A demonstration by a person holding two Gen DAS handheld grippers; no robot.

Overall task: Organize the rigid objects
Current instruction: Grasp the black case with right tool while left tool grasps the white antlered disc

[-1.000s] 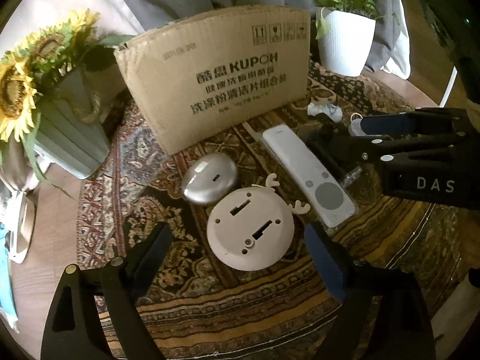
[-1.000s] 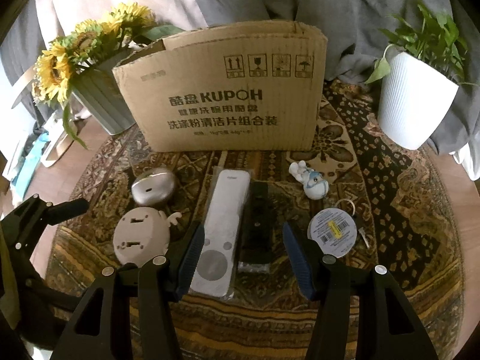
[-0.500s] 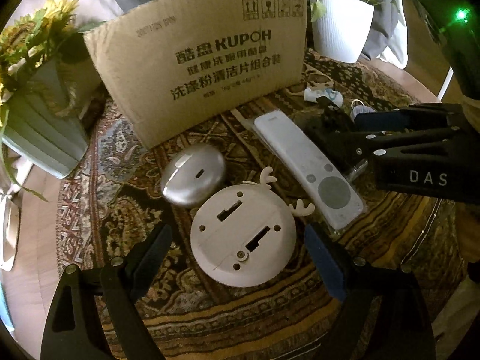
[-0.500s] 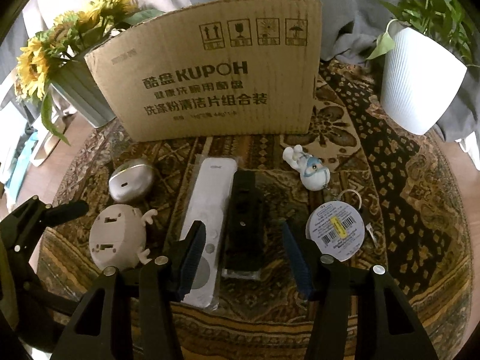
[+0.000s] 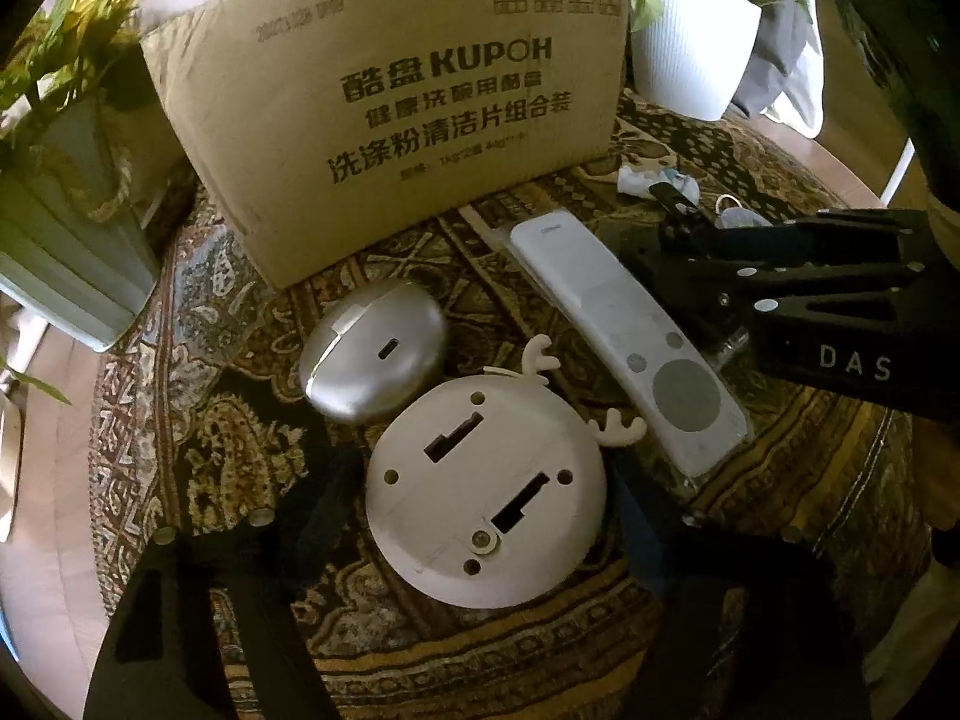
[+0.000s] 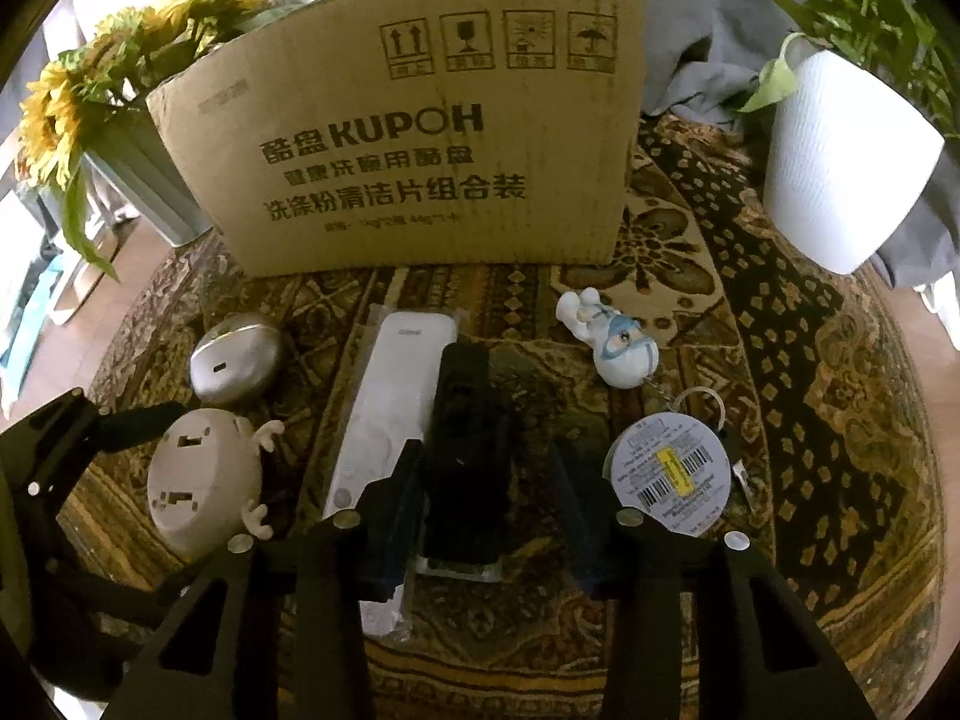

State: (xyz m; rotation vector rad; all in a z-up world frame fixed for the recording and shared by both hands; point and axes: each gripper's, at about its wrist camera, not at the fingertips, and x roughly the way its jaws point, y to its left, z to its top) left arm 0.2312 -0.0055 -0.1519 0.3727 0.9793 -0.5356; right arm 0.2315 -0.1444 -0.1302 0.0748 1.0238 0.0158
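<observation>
A white round disc with antlers [image 5: 487, 495] lies face down between the open jaws of my left gripper [image 5: 480, 516]; it also shows in the right wrist view [image 6: 201, 483]. A silver oval case [image 5: 375, 351] lies just beyond it. A white remote [image 5: 630, 336] and a black remote [image 6: 465, 450] lie side by side. My right gripper [image 6: 483, 516] is open, its jaws on either side of the black remote's near end. A small figurine [image 6: 612, 336] and a round barcode tag [image 6: 672, 474] lie to the right.
A brown cardboard box [image 6: 414, 138] stands behind the objects on the patterned round table [image 6: 810, 420]. A sunflower vase [image 5: 66, 180] stands at the left. A white plant pot [image 6: 840, 168] stands at the right.
Both grippers have moved forward and down. The disc now sits between the left jaws, and the black remote's near end between the right jaws.
</observation>
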